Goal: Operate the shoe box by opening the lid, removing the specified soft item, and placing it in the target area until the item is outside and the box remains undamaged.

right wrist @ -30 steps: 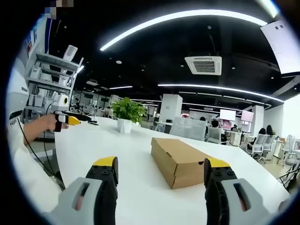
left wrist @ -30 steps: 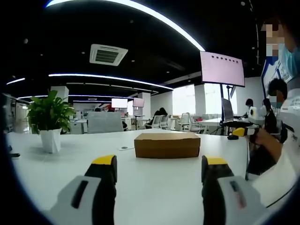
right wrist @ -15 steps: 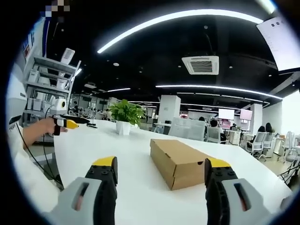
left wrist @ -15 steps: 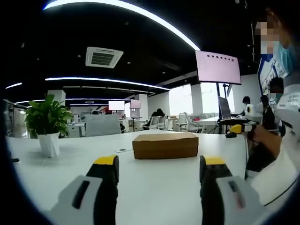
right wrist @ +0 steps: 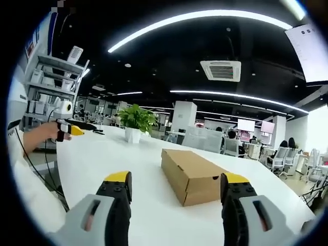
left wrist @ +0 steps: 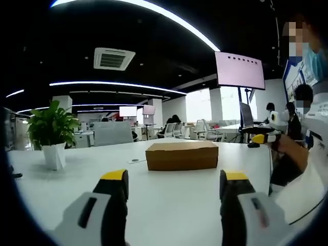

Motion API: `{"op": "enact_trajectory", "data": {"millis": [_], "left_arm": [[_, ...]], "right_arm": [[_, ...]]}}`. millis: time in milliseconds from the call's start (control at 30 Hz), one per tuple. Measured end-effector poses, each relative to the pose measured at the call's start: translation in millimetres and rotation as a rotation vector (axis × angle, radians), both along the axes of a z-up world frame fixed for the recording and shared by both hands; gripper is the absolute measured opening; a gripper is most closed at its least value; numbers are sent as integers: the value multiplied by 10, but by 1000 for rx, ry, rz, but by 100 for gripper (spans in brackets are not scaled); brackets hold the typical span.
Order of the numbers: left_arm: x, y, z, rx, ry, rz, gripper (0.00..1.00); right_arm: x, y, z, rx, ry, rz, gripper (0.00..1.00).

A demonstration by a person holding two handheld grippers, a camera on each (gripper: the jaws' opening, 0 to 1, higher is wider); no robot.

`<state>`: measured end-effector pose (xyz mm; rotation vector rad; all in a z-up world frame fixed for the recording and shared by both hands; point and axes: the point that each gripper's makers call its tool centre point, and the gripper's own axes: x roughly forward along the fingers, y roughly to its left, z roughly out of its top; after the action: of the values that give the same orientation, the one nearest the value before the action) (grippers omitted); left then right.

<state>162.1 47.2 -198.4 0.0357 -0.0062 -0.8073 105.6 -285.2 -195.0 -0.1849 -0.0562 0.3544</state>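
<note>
Change: nothing on the surface [left wrist: 169, 200] has shifted; we only swayed slightly.
Shoe box [left wrist: 182, 156]: lid closed, mid-surface, long axis crosswise in left gripper view, running away diagonally in right gripper view [right wrist: 192, 174].
Left tool [left wrist: 174, 185]: we hold it wide open, empty.
Right tool [right wrist: 175, 186]: wide open, empty.

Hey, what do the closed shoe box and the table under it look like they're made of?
Shoe box: most likely plain cardboard, going by its matte brown faces and folded edges. Table: a smooth white top with soft reflections, perhaps laminate; the core cannot be told.
</note>
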Motion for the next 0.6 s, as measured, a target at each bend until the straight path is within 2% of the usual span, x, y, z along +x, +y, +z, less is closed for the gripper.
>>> {"op": "enact_trajectory", "data": {"millis": [33, 100, 367, 500, 600], "left_arm": [[1, 9, 9, -13, 14, -1, 73], [-6, 9, 40, -23, 1, -6, 70], [56, -46, 60, -5, -1, -18, 75], [93, -105, 31, 51, -30, -17, 78], [109, -133, 9, 53, -11, -21, 76]], "right_arm": [[-3, 3, -4, 6, 4, 3, 72], [-2, -5, -1, 3, 2, -1, 72], [8, -22, 42, 12, -9, -4, 73], [31, -36, 94, 9, -18, -8, 73], [47, -44, 125, 10, -24, -13, 74]]}}
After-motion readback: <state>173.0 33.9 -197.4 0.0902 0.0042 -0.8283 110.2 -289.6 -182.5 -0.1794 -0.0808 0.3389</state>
